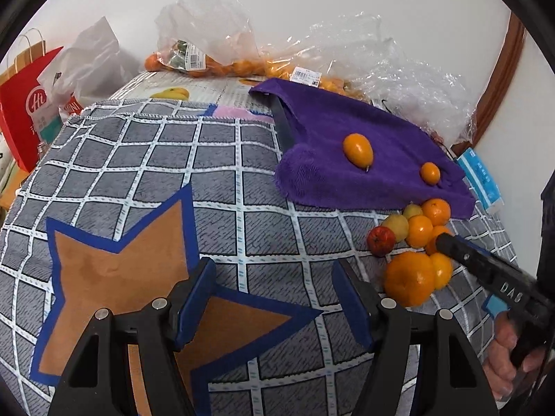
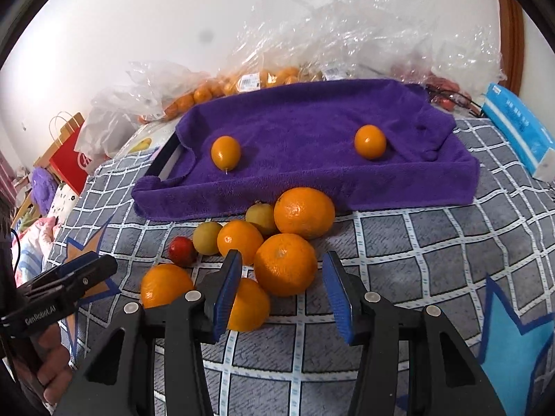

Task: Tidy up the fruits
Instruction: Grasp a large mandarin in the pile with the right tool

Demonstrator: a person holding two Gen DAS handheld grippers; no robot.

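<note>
Holding our right gripper point(image 2: 281, 287) with its jaws apart, we frame one orange point(image 2: 285, 264) between the blue pads, not yet pressed. Our left gripper point(image 1: 272, 298) hangs apart too, empty above the checked cloth point(image 1: 145, 159). Just beyond, the fruit pile point(image 2: 242, 239) lies on that cloth; farther off, two kumquats point(image 2: 225, 152) rest well apart on the purple towel point(image 2: 305, 121).
</note>
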